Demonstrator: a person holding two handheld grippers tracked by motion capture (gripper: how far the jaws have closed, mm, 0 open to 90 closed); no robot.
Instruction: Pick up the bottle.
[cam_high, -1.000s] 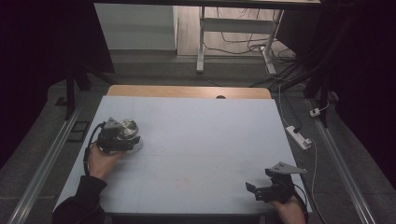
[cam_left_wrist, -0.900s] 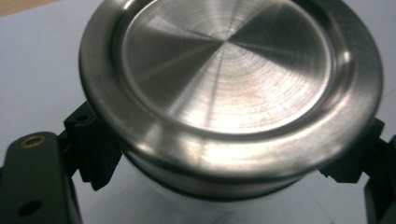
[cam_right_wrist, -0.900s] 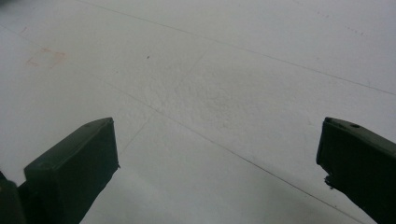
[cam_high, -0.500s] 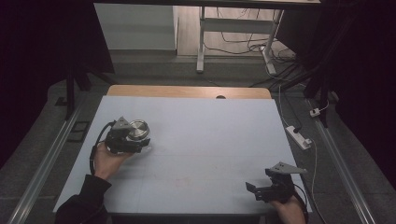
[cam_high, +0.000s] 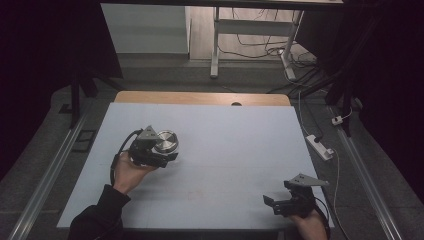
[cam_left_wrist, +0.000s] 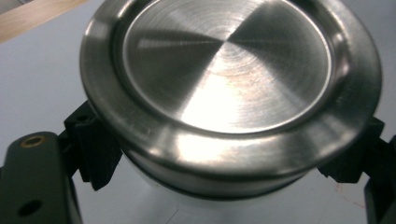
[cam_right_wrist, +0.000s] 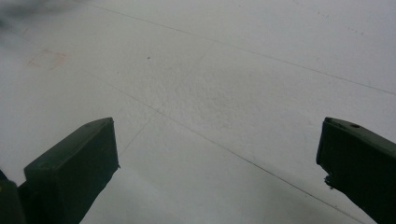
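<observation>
A round brushed-steel tin (cam_high: 166, 141) with a lipped lid is held above the left part of the pale table (cam_high: 235, 135). My left gripper (cam_high: 167, 151) is shut on it, a hand behind it. In the left gripper view the tin (cam_left_wrist: 224, 79) looms large and tilted, with a black jaw pressed against each side of its body below the rim, my left gripper (cam_left_wrist: 226, 156) closed around it. My right gripper (cam_high: 276, 204) rests near the front right corner of the table. In its own view my right gripper (cam_right_wrist: 219, 158) stands open over bare table surface (cam_right_wrist: 219, 70).
A wooden strip (cam_high: 200, 98) runs along the table's far edge. On the floor to the right lie a white power strip (cam_high: 320, 146) and cables. Metal rails (cam_high: 50, 170) flank the table, and desk legs (cam_high: 215, 55) stand beyond it.
My left gripper has carried the steel tin to the right and a little upward, further over the table. The right gripper has stayed still.
</observation>
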